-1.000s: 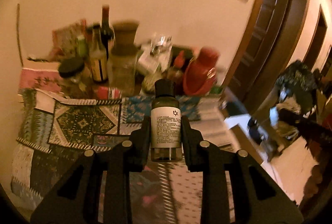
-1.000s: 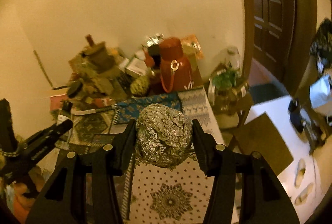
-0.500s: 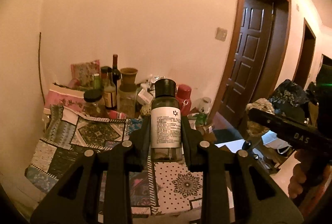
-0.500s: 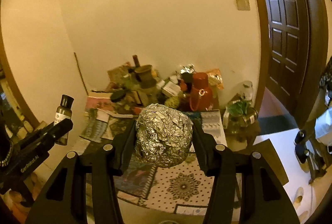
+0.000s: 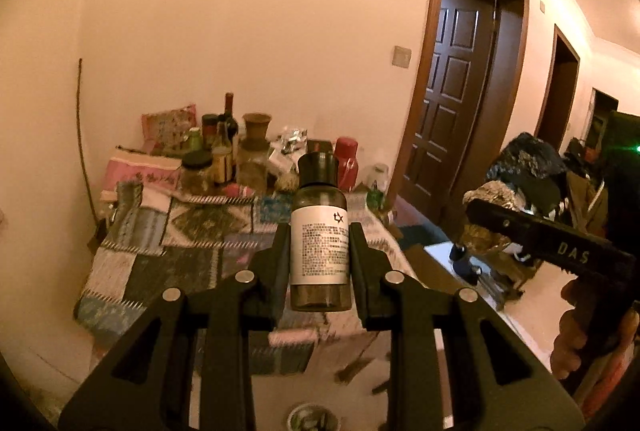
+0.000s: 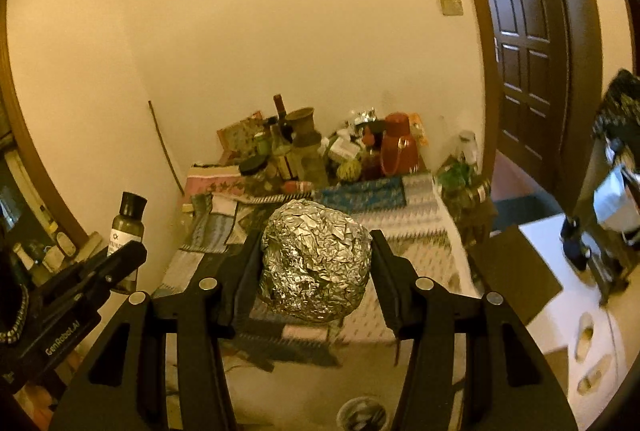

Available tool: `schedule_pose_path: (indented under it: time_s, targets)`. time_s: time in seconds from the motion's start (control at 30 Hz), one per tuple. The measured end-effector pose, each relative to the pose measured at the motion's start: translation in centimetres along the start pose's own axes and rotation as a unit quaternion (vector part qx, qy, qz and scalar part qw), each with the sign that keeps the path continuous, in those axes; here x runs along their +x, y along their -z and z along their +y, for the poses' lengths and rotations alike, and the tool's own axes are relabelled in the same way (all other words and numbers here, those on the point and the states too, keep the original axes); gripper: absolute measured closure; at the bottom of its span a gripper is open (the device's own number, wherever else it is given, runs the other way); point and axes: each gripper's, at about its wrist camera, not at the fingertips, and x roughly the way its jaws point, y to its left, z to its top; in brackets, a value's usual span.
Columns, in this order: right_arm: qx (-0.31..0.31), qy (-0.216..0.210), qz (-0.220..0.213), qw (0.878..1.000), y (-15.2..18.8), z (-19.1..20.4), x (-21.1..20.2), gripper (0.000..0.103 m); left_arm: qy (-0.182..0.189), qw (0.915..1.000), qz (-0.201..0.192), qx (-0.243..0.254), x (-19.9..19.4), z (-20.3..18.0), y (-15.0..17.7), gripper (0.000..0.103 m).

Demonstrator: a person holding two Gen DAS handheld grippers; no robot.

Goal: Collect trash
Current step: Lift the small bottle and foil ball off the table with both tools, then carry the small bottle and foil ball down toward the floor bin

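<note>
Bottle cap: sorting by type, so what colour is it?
Black, on the bottle in the left gripper; clearest in the left wrist view.

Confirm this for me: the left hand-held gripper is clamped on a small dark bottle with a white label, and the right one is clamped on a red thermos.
Not quite. The left hand-held gripper does clamp the small dark bottle, but the right hand-held gripper clamps a crumpled foil ball, as the right wrist view shows.

Bottle point(image 5: 319, 239), dark, black cap, white label: mark "tx" at the label's 1 o'clock corner; small print below, too fine to read.
Right tool point(image 5: 476, 227), seen at 3 o'clock in the left wrist view: "DAS" in pale letters on its black side.
Left tool point(image 6: 124, 263), seen at 8 o'clock in the right wrist view: "GenRobot.AI" on its black side.
</note>
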Motion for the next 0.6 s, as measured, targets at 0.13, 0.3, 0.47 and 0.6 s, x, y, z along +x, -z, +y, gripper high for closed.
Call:
schedule_pose_path:
  time_s: [0.13,0.3,0.47,0.6]
  targets:
    - [0.012,0.016,0.000,1.000,2.9,1.8,-2.4,0.055,0.011,0.9999,0.013,0.003,-3.0,1.3,2.7,0.076]
    - [0.023,0.032,0.019,0.999,5.6,3.0,-4.2,0.055,0.025,0.9991,0.035,0.003,-5.3,2.2,5.3,0.076]
    - [0.035,0.048,0.042,0.997,7.2,2.7,-5.0,0.055,0.040,0.9969,0.068,0.003,-5.7,2.0,7.3,0.076]
    - [0.042,0.054,0.068,0.995,9.2,2.2,-5.0,0.055,0.044,0.9947,0.093,0.001,-5.2,1.4,9.0,0.076]
